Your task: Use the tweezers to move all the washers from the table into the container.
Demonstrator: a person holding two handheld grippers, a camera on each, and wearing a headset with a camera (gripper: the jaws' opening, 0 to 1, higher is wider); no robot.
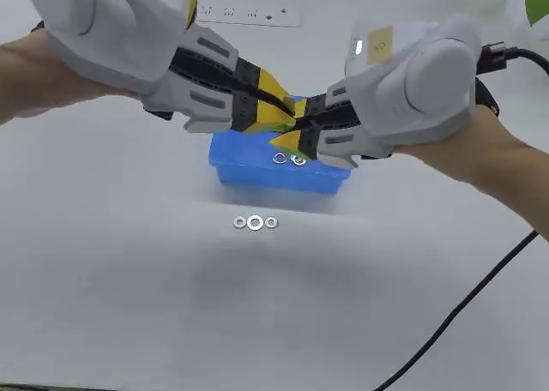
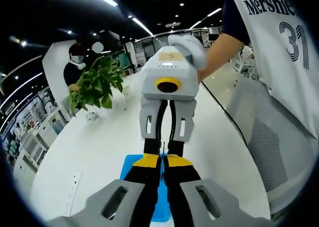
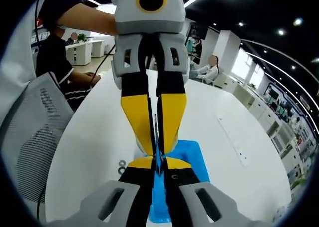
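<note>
Seemingly mid-task, left gripper (image 1: 286, 108) and right gripper (image 1: 293, 139) meet above the blue container (image 1: 257, 173), jaws clenched on the tweezers (image 3: 155, 132). Next they must reach the three washers (image 1: 255, 223) on the desk (image 1: 129, 271) just before the container.

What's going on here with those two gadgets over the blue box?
A person holds a tool in each hand. The left tool and right tool meet tip to tip above the blue container, both apparently shut on the thin tweezers. Two washers lie inside it; three other washers sit in a row on the table in front.
</note>
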